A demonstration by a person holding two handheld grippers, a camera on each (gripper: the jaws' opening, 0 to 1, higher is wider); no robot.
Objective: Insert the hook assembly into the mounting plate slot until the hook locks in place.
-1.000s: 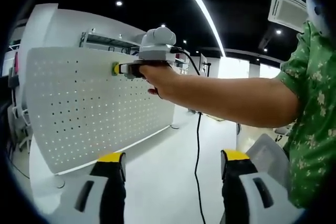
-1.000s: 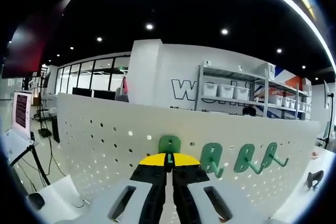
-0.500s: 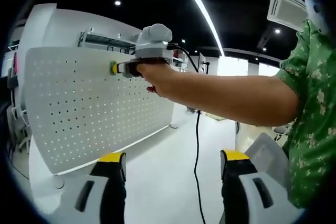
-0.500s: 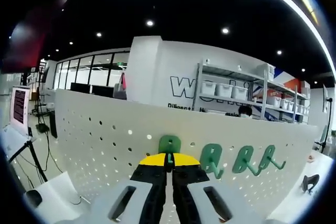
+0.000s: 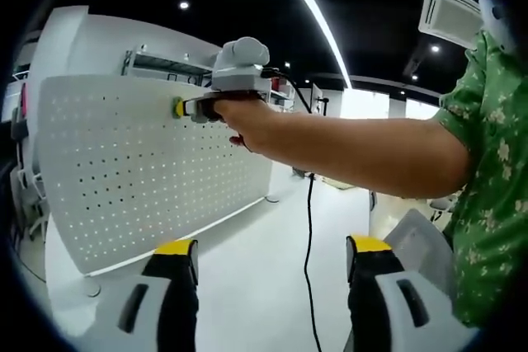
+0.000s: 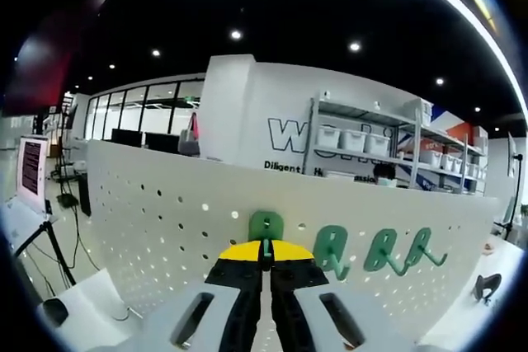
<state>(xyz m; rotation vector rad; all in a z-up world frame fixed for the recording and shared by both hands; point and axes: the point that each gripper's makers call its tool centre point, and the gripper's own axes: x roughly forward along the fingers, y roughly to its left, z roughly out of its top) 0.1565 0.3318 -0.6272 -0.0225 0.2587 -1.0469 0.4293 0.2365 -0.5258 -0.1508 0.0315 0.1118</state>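
Note:
A white pegboard mounting plate (image 6: 165,228) stands upright in the right gripper view. My right gripper (image 6: 266,246) is shut on a green hook (image 6: 266,226) whose top rests against the plate's holes. Three more green hooks (image 6: 384,249) hang on the plate to its right. In the left gripper view the same pegboard (image 5: 124,162) rises at the left, and the right gripper (image 5: 183,107) shows from the side, held by a person's hand against the board near its top edge. My left gripper (image 5: 268,246) is open, its jaws wide apart above the white table (image 5: 264,286).
A black cable (image 5: 311,237) hangs from the right gripper down to the table. The person's arm (image 5: 355,154) and green patterned sleeve (image 5: 487,171) span the right of the left gripper view. Shelves with white bins (image 6: 371,142) stand behind the plate. A small black object (image 6: 488,282) lies at the right.
The right gripper with the green hook has shifted very slightly up and left along the pegboard. The left gripper has not moved.

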